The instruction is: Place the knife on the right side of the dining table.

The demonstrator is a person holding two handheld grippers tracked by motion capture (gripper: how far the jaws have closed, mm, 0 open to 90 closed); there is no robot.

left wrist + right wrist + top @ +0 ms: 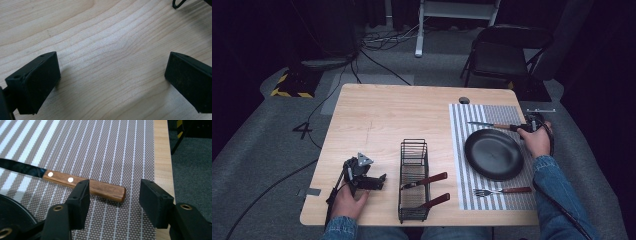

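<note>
Pale wood counter [377,115], dark room behind, grey carpet, a folding chair [504,52] at the far side.

Nearest the person: left claw [379,182] resting low on bare counter, jaws spread wide, nothing between them; the left gripper view has plain wood grain in the gap. Idle, well clear of the work.

Just beyond it, a black wire rack [413,180] holding two wooden-handled pieces. Right of the rack a striped mat [462,150] carries a fork [502,190] at its near edge, a black plate [493,154] in the middle, and a knife [492,125] at its far edge, lying flat, blade pointing left.

Right claw [113,195] sits at the butt of the knife [85,185] handle, jaws parted; the handle end lies between them but off centre, close against the left jaw, and neither pad looks to be pressing. Judged either a pick-up about to close or a placement just let go; the pictures do not settle which.

If a pick-up, for a clean grip:
- Shift the claw so the handle sits midway between the jaws.
- Advance a little toward the rivets; a hold at the very butt would likely let the blade droop.
- Keep the jaw tips low to the mat, then close squarely across the handle.
- Lift straight, clear of the plate rim just beside it.
</note>
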